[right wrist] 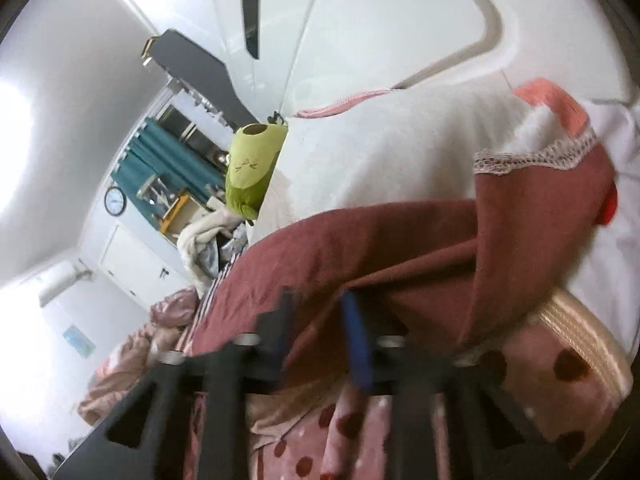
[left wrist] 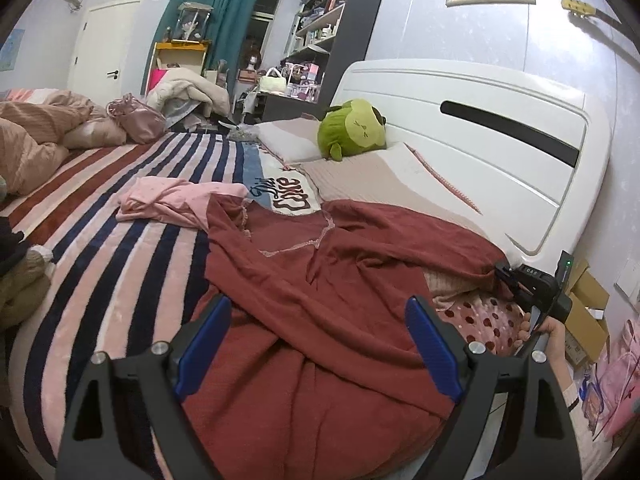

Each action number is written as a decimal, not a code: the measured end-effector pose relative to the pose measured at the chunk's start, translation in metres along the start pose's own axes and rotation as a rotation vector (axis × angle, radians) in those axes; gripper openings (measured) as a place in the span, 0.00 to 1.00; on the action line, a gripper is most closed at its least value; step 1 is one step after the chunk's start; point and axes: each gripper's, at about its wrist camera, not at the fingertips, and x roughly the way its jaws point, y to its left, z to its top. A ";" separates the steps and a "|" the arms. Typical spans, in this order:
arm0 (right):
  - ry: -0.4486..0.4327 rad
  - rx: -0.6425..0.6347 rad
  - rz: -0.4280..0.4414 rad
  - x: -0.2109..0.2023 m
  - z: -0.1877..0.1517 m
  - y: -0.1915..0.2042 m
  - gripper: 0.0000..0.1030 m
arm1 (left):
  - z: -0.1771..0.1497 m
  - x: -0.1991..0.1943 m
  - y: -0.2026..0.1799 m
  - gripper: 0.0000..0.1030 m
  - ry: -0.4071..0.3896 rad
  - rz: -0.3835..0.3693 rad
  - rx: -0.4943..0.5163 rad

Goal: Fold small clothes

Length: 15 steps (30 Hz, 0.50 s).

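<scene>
A dark red garment with pale lace trim lies spread and wrinkled over the striped blanket and the pillow end of the bed. My left gripper hovers just above its near part, jaws wide open, blue pads on either side with nothing gripped. At the garment's far right corner my right gripper, held by a hand, pinches the cloth. The blurred right wrist view shows the red garment bunched between the fingers of the right gripper. A crumpled pink garment lies further back on the blanket.
A green plush rests on the pillows against the white headboard. Pink polka-dot cloth lies under the red garment's right edge. Rumpled peach bedding fills the left. A cardboard box stands beside the bed.
</scene>
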 end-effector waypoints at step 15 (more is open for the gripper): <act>0.061 -0.057 0.171 -0.009 -0.026 0.040 0.03 | -0.015 -0.014 0.034 0.84 0.026 0.044 -0.023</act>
